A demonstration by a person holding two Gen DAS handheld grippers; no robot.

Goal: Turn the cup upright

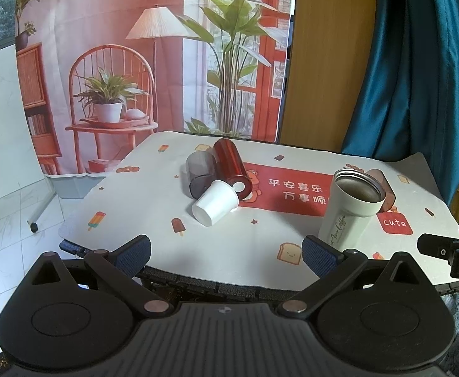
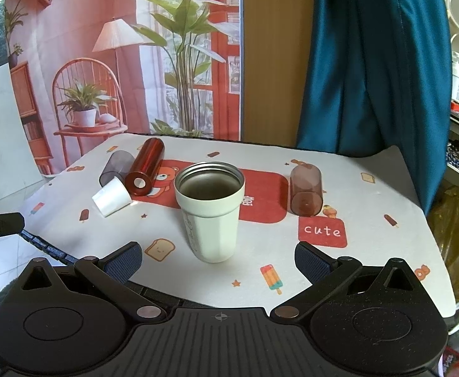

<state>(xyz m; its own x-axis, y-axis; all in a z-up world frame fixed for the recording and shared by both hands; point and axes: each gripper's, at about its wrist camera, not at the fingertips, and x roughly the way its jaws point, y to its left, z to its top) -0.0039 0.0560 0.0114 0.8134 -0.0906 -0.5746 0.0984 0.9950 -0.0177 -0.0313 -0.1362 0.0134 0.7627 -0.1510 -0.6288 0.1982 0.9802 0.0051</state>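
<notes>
Both tools hung over the near edge of the table (image 2: 411, 188), apart from everything on it. Left gripper (image 1: 226, 253): jaws spread wide, nothing between them. Right gripper (image 2: 218, 259): likewise spread and empty.

Landmark: the white tumbler (image 2: 210, 210), which stood upright with its mouth open and needed no turning.

Cups lying on their sides, all beyond the tumbler:
- small white cup (image 2: 111, 200), to its left, base toward the cameras, rim touching or nearly touching the red metallic cup (image 2: 145, 166);
- smoky grey cup (image 2: 116, 166), left of the red one, just beside it;
- brown translucent cup (image 2: 305, 188), to the tumbler's right, well apart.

Which one the task meant could not be told; the white cup lay nearest the left gripper.

Handling, judged: white cup looked thin-walled, light, somewhat crushable, and liable to roll. Grip across the side wall near mid-height, with modest squeeze. Red cup looked stiff, glossy, slippery.
</notes>
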